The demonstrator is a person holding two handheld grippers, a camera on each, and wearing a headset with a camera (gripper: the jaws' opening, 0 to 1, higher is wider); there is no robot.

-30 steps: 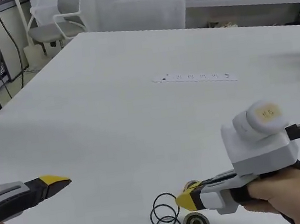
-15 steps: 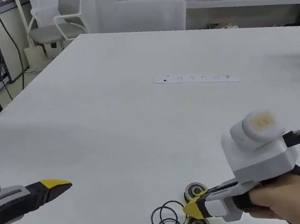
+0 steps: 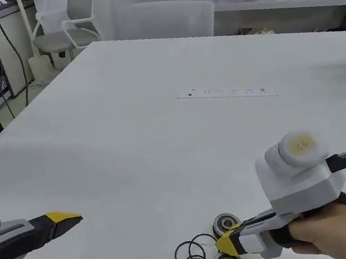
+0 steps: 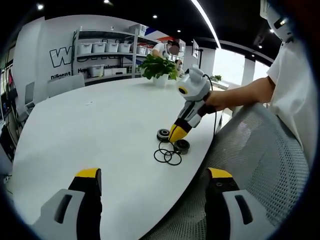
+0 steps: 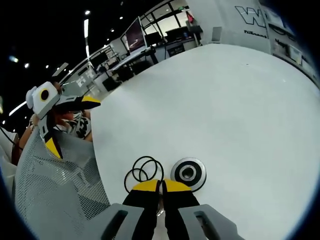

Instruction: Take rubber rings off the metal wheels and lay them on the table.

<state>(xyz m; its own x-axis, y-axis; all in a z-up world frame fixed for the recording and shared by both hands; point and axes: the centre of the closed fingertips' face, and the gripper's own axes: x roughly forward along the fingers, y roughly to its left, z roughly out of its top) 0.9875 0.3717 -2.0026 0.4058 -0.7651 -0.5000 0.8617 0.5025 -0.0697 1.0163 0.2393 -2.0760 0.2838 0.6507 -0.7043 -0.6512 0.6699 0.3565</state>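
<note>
1. Head view: the right tool, jaws clenched together, points down between two metal wheels near the table edge. Black rubber rings lie overlapping just beside them.
2. Left gripper view: the left tool is released, its jaws spread wide, well apart from the rings.
3. Right gripper view: the closed yellow tips sit just beside one wheel and the rings.

The right hand-held gripper, yellow-tipped with its jaws together, has drawn back toward the person. Its tip was at the edge of the thin black rubber rings and now sits just clear of them. The farther round metal wheel, half hidden behind the jaws before, now shows almost whole.
</note>
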